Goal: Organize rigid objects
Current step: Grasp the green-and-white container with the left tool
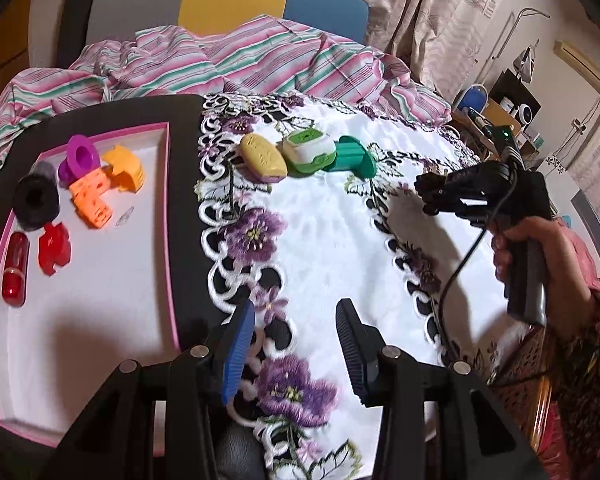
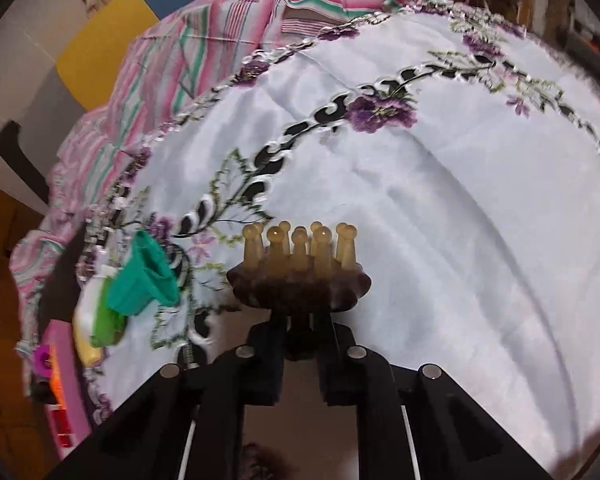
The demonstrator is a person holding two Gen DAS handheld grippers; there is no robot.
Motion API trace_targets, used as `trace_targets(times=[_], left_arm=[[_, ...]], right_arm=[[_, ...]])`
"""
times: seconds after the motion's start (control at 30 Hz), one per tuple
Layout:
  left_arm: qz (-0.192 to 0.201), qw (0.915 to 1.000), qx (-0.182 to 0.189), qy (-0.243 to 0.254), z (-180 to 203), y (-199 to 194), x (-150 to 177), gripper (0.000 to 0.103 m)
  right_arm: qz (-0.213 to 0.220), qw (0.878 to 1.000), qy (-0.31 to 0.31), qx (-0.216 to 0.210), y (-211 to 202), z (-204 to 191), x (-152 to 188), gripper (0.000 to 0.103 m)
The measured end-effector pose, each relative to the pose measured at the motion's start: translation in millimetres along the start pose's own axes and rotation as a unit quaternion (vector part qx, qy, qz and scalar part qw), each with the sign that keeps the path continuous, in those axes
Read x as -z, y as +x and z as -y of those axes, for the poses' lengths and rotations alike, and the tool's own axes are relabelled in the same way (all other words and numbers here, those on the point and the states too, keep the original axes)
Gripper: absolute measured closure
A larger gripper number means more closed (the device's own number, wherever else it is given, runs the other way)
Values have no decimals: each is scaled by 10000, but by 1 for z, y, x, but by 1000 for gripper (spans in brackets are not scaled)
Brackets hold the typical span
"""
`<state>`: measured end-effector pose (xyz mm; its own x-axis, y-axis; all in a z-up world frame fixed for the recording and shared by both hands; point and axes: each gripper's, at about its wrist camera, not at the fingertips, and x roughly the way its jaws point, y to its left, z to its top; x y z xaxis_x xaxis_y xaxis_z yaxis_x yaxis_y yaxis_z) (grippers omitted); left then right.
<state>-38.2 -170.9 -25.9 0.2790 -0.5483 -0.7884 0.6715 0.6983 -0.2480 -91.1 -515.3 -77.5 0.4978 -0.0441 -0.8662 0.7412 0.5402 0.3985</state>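
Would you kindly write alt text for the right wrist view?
The right gripper is shut on a dark brown comb-like piece with amber round-tipped prongs, held above a white tablecloth embroidered with purple flowers. At left lie a teal piece and a green-and-white one.

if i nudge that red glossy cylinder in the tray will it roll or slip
The red glossy cylinder lies on its side on the smooth white floor of the pink-rimmed tray, so it would probably roll sideways. Its shiny surface suggests hard plastic, likely stiff and somewhat slippery to pinch.
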Motion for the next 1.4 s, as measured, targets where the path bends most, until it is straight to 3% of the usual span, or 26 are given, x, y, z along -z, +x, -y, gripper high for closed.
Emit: trace_targets(times=[0.27,0.6,0.87,1.0,1.13,1.27,1.4], left_arm=[[37,10000,-25,-43,3,10,-17,61],[-145,9997,-12,-196,13,54,-70,60],[-340,9963,144,-777,14,104,-123,49],[-622,9922,218,-1062,8,131,-143,48],[-764,9892,280,-1220,4,150,-152,46],[-878,9903,167,-1059,13,164,-160,46],[-797,9858,416,-1421,6,171,-156,45]], right_arm=[[251,9995,-126,-162,-12,-7,-1,89],[185,9991,-361,-141,-9,-17,1,89],[146,9989,-402,-197,-7,-19,1,89],[106,9987,-414,-267,-6,-21,1,89],[82,9983,-487,-320,-5,-25,2,89],[74,9976,-594,-343,-5,-29,3,89],[59,9972,-657,-351,-4,-32,4,89]])
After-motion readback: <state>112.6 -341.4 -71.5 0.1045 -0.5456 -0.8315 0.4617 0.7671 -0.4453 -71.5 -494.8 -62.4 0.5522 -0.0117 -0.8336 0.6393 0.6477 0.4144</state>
